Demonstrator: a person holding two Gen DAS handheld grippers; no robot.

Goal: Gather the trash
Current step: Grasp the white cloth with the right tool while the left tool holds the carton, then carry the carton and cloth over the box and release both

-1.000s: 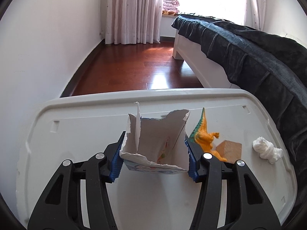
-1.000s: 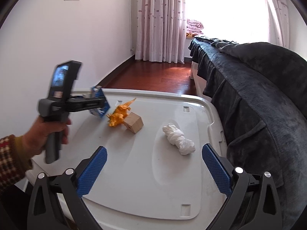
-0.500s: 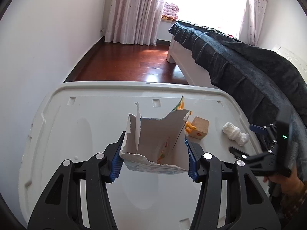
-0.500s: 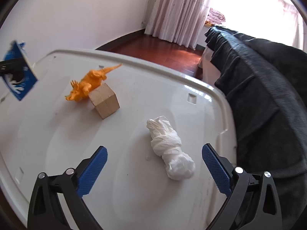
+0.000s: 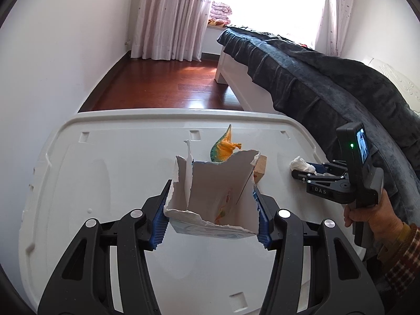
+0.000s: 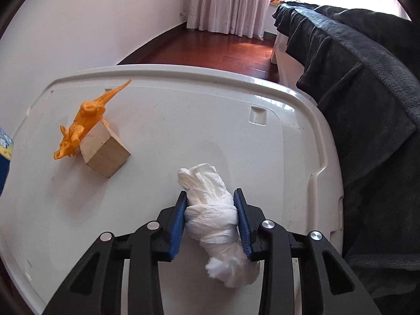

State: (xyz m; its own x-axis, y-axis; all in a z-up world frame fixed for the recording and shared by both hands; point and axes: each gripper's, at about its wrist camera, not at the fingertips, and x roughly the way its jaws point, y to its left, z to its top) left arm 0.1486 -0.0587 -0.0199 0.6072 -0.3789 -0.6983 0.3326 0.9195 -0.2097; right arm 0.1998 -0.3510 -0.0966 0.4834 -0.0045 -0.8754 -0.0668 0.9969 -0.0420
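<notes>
On the white plastic lid (image 6: 183,120), near its right edge, lies the crumpled white tissue (image 6: 210,210), and my right claw (image 6: 211,220) is closing on it: both blue pads (image 6: 177,225) already press its sides, squeezing the wad at its middle while its near end bulges out below them. The tissue looks to rest on the lid, though I cannot be sure from this angle. To the left and farther off stands a wooden block (image 6: 105,155) with an orange toy dinosaur (image 6: 84,120) leaning against its far side, both well apart from the tissue.

My left claw (image 5: 211,218) pinches a torn paper carton (image 5: 212,197) between its pads, mouth upward, held above the lid's middle. Seen from there, my right hand (image 5: 367,218), in a checked sleeve (image 5: 401,257), grips its handle at the right. Right of the lid runs a bed under a dark blanket (image 6: 367,105); beyond lie a red-brown wooden floor (image 5: 162,84) and pale curtains (image 5: 170,15).
</notes>
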